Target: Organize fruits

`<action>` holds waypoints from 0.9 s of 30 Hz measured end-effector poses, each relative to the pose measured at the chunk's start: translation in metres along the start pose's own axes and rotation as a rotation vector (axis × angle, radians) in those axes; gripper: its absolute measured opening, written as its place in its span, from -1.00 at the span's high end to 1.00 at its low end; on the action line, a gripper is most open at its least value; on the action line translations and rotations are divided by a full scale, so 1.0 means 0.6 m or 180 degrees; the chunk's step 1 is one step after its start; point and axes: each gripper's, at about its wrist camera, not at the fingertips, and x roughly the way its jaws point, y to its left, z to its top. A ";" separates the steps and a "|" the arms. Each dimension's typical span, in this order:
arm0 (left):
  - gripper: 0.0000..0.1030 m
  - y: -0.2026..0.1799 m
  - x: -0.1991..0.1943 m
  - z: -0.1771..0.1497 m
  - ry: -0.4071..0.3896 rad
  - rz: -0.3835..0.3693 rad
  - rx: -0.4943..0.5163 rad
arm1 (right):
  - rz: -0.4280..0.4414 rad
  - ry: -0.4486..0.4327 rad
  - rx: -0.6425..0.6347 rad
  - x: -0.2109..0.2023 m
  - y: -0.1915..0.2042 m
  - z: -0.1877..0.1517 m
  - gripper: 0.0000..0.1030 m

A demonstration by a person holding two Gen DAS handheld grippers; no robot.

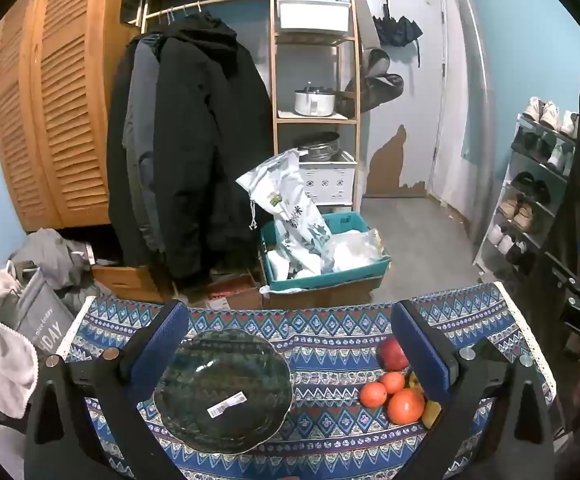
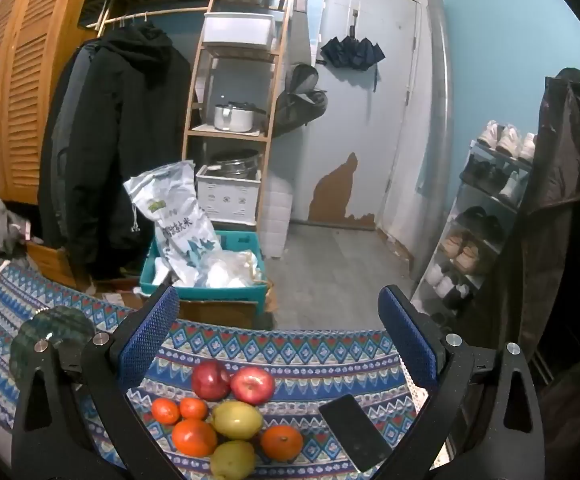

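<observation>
I held both jaws wide, empty: left gripper (image 1: 290, 344) over dark green glass plate (image 1: 226, 392); right gripper (image 2: 278, 340) above clustered apples, oranges, pears (image 2: 230, 412)

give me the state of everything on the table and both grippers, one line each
left gripper: open, nothing between its fingers
right gripper: open, nothing held
green plate: empty, flat on the cloth, label stuck to it
red apples: two, side by side on the cloth
oranges: four, loose on the cloth
yellow-green fruits: two, amid the oranges
phone: screen dark, lying flat
</observation>
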 end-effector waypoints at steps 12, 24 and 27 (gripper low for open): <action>-0.98 0.005 0.002 0.003 -0.0011 0.0053 -0.0011 | -0.0003 0.0020 -0.0007 0.001 0.003 -0.001 -0.90; -0.98 0.006 0.005 -0.001 0.0008 0.0035 -0.0023 | 0.0003 0.0029 -0.0014 0.001 0.003 -0.003 -0.90; -0.98 0.008 0.005 -0.003 0.0001 0.0028 -0.0036 | 0.0001 0.0031 -0.0016 0.002 0.003 -0.003 -0.90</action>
